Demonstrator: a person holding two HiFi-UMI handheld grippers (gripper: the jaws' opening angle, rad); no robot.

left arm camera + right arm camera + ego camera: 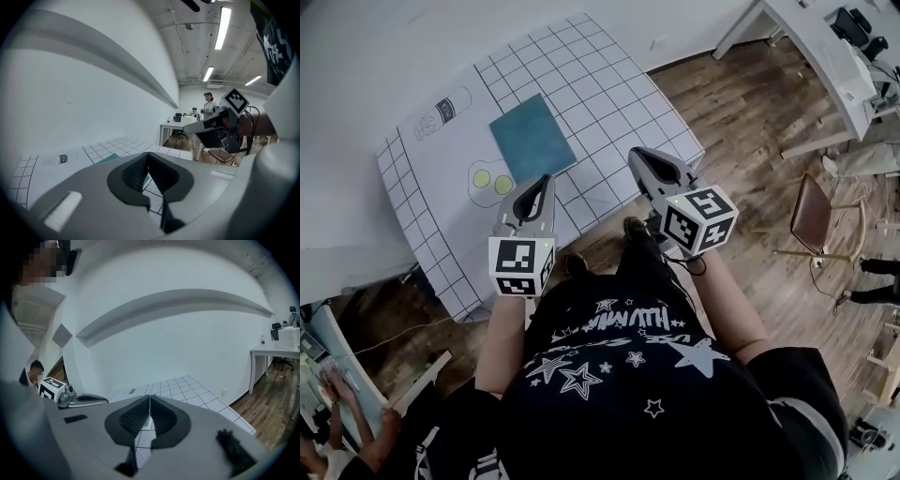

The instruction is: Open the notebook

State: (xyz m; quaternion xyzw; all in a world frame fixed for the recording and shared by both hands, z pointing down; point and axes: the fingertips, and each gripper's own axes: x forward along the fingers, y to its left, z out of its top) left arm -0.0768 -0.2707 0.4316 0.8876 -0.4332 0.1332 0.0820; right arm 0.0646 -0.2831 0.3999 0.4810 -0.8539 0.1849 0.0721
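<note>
A teal notebook (532, 137) lies closed and flat on the white gridded table (609, 94), toward its middle. My left gripper (547, 179) hovers over the table's near edge, just short of the notebook's near end, its jaws shut with nothing between them. My right gripper (635, 155) hangs to the right of the notebook over the near edge, also shut and empty. In the left gripper view a sliver of the teal notebook (108, 159) shows beyond the closed left gripper (148, 154). The right gripper view shows the right gripper (149, 397) closed above the grid.
Printed on the table are a bottle outline (441, 113) and two yellow-green circles (492, 179). A white wall runs behind the table. A brown chair (814, 216) and a white desk (825, 56) stand on the wooden floor to the right. Another person's hands (333, 394) appear lower left.
</note>
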